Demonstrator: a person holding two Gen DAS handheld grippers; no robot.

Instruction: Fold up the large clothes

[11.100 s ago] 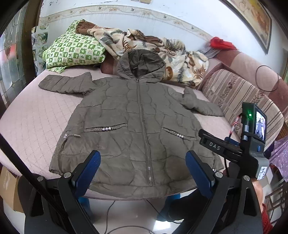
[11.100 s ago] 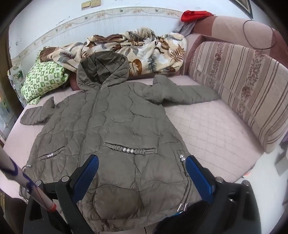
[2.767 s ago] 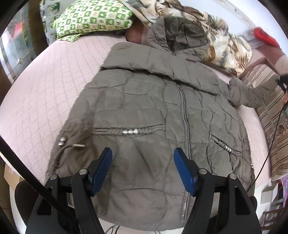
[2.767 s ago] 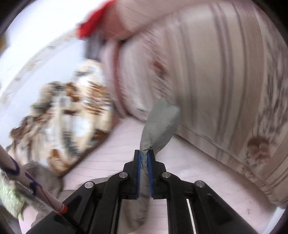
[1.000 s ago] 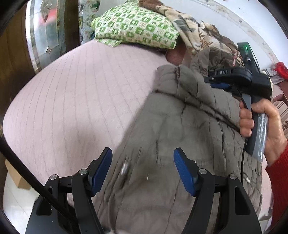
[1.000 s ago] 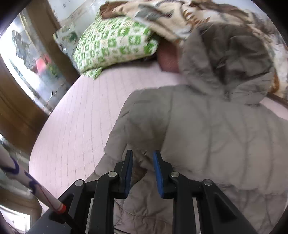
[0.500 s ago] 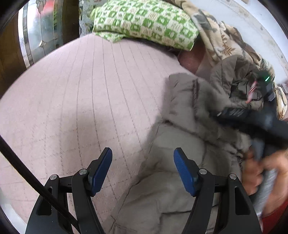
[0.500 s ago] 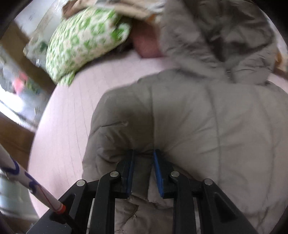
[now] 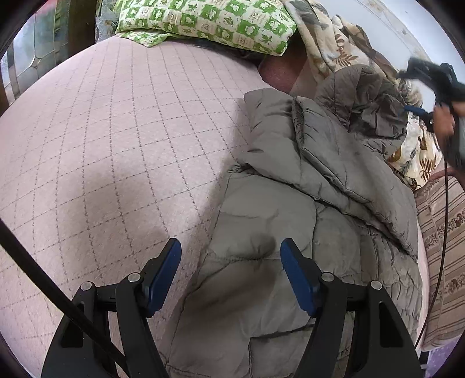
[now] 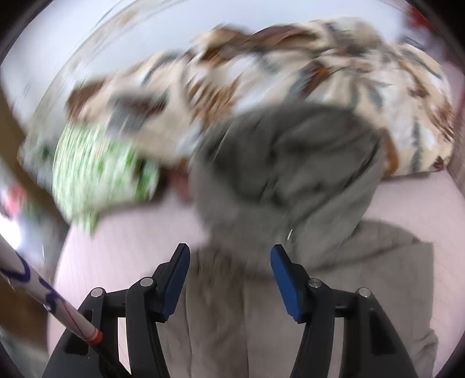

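Note:
An olive-grey quilted hooded jacket (image 9: pixel 305 221) lies on the pink quilted bed cover (image 9: pixel 116 139), with both sleeves folded across its chest. My left gripper (image 9: pixel 231 273) is open and empty, just above the jacket's left edge. My right gripper (image 10: pixel 229 279) is open and empty, above the folded sleeves, facing the hood (image 10: pixel 290 162); this view is motion-blurred. The right gripper also shows in the left wrist view (image 9: pixel 433 87), held by a hand beside the hood (image 9: pixel 366 101).
A green-and-white checked pillow (image 9: pixel 209 23) and a crumpled leaf-print blanket (image 9: pixel 334 49) lie at the head of the bed. A striped sofa back (image 9: pixel 444 261) runs along the right side. A dark wooden frame (image 9: pixel 75 26) stands at far left.
My right gripper has opened, let go of the sleeve it laid across the jacket, and pulled up and back toward the hood. My left gripper has stayed open, drifting slightly closer.

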